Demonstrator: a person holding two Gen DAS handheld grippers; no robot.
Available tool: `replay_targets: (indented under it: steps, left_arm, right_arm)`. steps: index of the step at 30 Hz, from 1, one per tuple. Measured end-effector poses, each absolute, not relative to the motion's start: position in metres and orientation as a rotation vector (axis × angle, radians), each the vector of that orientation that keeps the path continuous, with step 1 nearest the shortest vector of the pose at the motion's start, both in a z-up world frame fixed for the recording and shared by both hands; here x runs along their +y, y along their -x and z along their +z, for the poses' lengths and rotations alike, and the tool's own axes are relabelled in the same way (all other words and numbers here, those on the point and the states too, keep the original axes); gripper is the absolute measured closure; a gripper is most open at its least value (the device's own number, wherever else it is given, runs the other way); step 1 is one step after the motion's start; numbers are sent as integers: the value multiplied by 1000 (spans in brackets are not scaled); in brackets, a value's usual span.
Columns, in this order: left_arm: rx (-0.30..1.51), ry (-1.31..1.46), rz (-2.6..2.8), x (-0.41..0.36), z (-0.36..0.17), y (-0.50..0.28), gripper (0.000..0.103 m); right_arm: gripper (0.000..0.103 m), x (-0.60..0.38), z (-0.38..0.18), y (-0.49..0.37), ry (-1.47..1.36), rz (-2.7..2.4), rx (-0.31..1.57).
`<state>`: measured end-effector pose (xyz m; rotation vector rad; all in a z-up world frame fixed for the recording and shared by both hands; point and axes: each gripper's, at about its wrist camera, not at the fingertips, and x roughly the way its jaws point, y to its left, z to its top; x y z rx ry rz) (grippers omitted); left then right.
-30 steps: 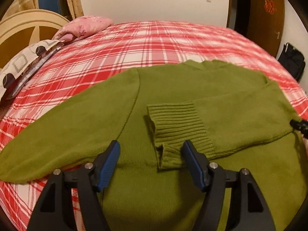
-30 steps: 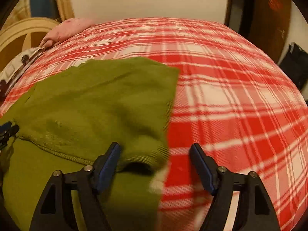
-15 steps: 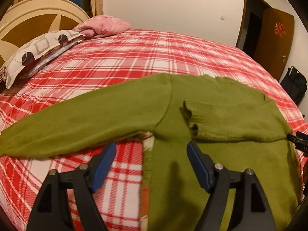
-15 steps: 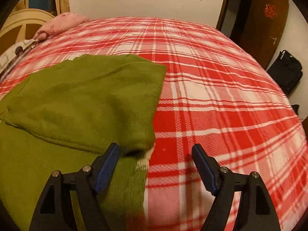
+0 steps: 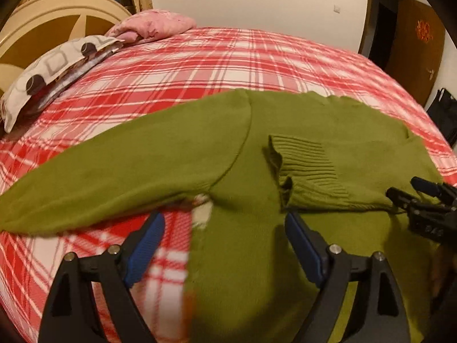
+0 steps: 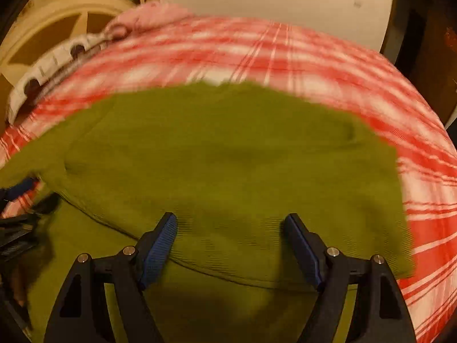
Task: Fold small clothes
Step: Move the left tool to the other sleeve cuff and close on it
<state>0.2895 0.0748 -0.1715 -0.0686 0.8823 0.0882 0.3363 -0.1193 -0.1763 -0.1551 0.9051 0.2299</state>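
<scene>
An olive green sweater [image 5: 257,188] lies flat on the red plaid bed [image 5: 200,65]. Its right sleeve is folded across the chest, with the ribbed cuff [image 5: 305,168] near the middle. Its left sleeve [image 5: 120,171] stretches out to the left over the bedspread. My left gripper [image 5: 224,243] is open and empty, hovering over the sweater's left side near the armpit. My right gripper [image 6: 230,237] is open and empty above the folded sleeve [image 6: 228,171]; it also shows at the right edge of the left wrist view [image 5: 422,200].
A patterned pillow [image 5: 51,68] and a pink pillow [image 5: 154,25] lie at the head of the bed by the cream headboard [image 5: 42,23]. A brown door [image 5: 417,45] and a black bag [image 5: 445,114] stand at the right past the bed's edge.
My left gripper has drifted slightly closer to the sweater's left armpit. My right gripper has swung left, from the sweater's right edge to over the folded sleeve. Both stay open.
</scene>
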Motion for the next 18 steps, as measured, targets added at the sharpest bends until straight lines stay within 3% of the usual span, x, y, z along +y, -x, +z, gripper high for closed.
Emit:
replay_targets:
  steps: [4, 18]
  left_arm:
    - [817, 55, 119, 107, -156, -258, 8]
    - [749, 222, 599, 333, -168, -189, 8]
  right_arm:
    - [25, -121, -174, -317, 162, 229, 900]
    - [25, -86, -154, -222, 286, 394, 740]
